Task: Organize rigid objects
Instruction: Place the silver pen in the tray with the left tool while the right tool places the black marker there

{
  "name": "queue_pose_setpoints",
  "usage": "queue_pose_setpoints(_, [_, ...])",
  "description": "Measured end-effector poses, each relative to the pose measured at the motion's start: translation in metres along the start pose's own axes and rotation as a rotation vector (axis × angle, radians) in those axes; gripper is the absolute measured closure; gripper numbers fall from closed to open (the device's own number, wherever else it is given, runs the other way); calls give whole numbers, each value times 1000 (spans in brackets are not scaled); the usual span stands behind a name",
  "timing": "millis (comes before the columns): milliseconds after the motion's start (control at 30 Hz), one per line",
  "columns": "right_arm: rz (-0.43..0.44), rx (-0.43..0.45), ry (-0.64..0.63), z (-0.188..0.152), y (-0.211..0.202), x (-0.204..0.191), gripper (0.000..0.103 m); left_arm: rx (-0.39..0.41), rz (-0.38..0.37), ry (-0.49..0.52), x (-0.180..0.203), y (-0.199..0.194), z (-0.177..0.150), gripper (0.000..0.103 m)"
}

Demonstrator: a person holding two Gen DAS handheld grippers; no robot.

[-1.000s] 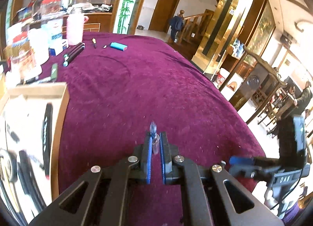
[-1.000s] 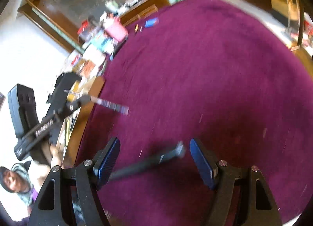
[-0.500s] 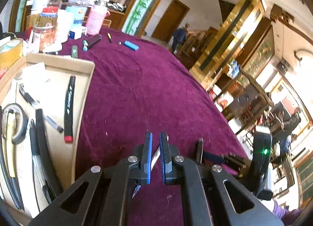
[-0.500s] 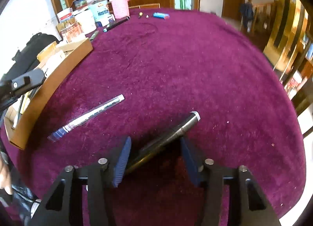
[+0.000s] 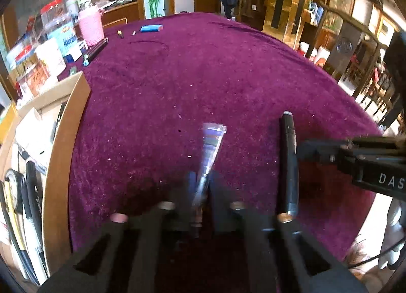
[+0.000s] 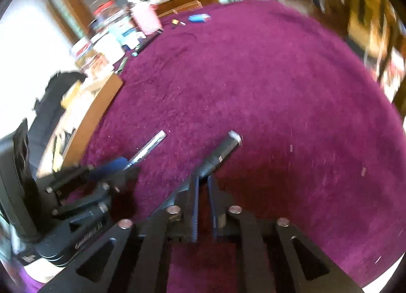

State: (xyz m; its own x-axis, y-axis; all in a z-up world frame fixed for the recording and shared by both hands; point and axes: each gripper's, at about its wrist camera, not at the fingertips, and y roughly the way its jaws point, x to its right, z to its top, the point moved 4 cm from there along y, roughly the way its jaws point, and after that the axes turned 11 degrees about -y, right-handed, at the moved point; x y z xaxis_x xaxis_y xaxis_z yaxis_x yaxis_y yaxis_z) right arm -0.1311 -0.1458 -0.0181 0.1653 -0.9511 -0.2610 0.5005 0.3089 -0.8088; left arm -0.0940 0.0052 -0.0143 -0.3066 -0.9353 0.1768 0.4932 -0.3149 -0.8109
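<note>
Two pens in hand over the purple velvet tablecloth (image 5: 203, 69)

Our left gripper (image 5: 201, 186) is clamped tight on the clear plastic pen with blue bands (image 5: 210, 148); our right gripper (image 6: 201, 181) is closing its jaws on the dark metal-tipped pen (image 6: 220, 152), which sits between them — each held near its tail, tip forward, presumably so both can be carried to the open cardboard box (image 5: 63, 145) of pens just left of us.

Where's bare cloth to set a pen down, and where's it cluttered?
Free: the wide purple cloth between the cardboard tray on the left, the blue lighter at the far edge and the table's right edge. Crowded: the far-left corner, with the pink cup, boxes and markers, and the tray itself, full of pens.
</note>
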Motion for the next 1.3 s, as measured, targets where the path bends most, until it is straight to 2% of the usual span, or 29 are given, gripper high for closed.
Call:
queue_pose_setpoints(33, [13, -21, 29, -2, 0, 3, 76, -10, -44, -47, -8, -4, 0, 94])
queue_pose_setpoints(100, [38, -24, 39, -4, -1, 0, 63, -10, -85, -101, -17, -9, -2, 94])
queue_pose_setpoints(233, [47, -20, 32, 5, 10, -19, 54, 29, -159, -178, -27, -31, -9, 94])
queue_pose_setpoints(300, [-8, -7, -30, 9, 19, -32, 52, 51, -177, -193, -28, -36, -9, 94])
queue_pose_setpoints(333, [-62, 0, -103, 10, 24, -42, 53, 61, -189, -200, -30, -40, -8, 94])
queue_pose_setpoints(367, [-119, 13, -169, 10, 28, -52, 62, 73, -199, -207, -31, -45, -9, 94])
queue_pose_setpoints(400, [-151, 26, -213, 10, 31, -59, 78, 87, -208, -216, -33, -51, -10, 94])
queue_pose_setpoints(433, [-148, 34, -238, 10, 33, -63, 79, 103, -216, -227, -37, -58, -11, 94])
queue_pose_setpoints(467, [-142, 43, -235, 11, 33, -61, 87, 120, -223, -243, -44, -67, -13, 94])
queue_pose_setpoints(600, [-11, 47, -130, 17, 29, -45, 87, 179, -215, -325, -81, -96, -17, 94])
queue_pose_setpoints(767, [150, 110, -67, 33, 15, -54, 87, 253, -159, -451, -140, -126, -26, 94])
queue_pose_setpoints(900, [245, 131, -100, 50, 6, -89, 87, 279, -110, -550, -180, -133, -34, 94])
queue_pose_setpoints(1067, [348, 98, -156, 65, 15, -141, 87, 276, -63, -641, -217, -129, -43, 94])
queue_pose_setpoints(1300, [381, 31, -254, 74, 50, -212, 86, 256, 4, -696, -240, -115, -51, 94])
